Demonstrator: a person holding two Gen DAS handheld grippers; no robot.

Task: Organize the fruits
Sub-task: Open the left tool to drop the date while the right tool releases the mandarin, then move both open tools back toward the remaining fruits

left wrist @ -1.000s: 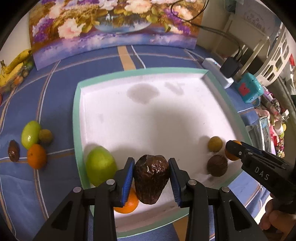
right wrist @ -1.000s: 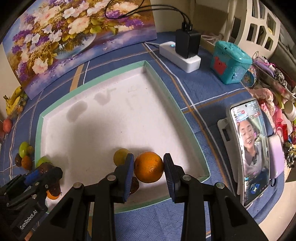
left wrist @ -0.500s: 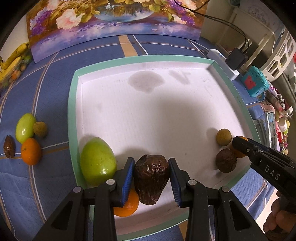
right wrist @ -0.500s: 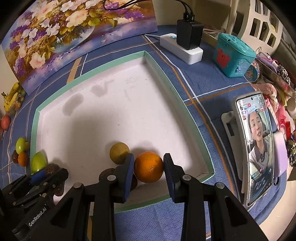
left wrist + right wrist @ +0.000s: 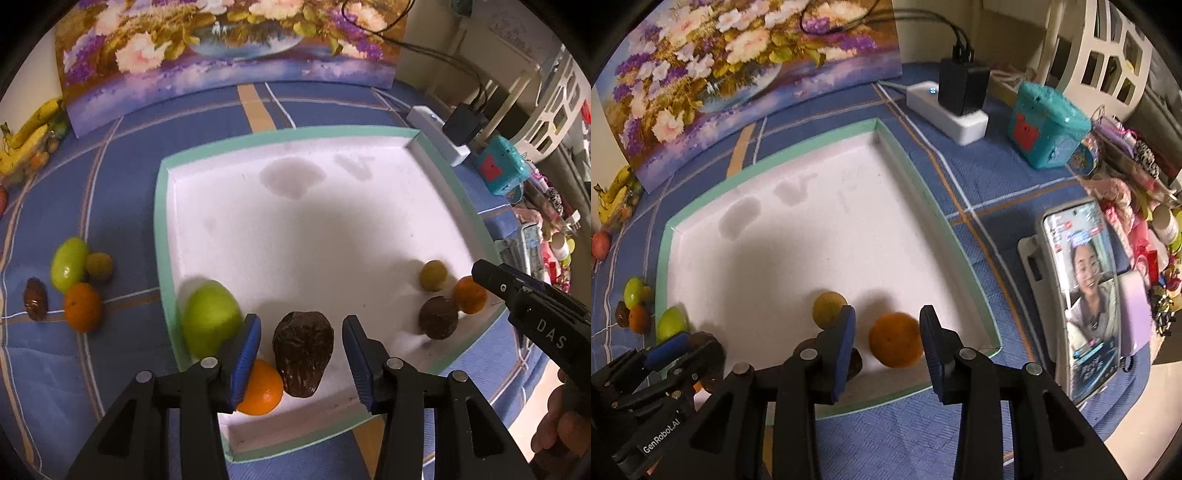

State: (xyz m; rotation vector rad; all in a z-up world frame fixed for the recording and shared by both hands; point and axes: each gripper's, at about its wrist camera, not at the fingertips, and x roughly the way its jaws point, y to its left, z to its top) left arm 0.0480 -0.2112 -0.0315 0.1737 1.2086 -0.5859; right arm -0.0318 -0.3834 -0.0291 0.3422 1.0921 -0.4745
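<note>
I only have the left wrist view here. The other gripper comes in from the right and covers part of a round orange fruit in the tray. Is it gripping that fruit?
Observer: No. In the right wrist view the right gripper straddles the round orange fruit. Its jaws have just been opening, and a gap shows at its left pad.
Operator: Is the fruit down in the tray?
Observer: It appears to rest on the white floor of the green-rimmed tray, near the right wall.
Operator: Anything beside the tray on that side?
Observer: A phone in a stand, its screen lit with a video.
</note>
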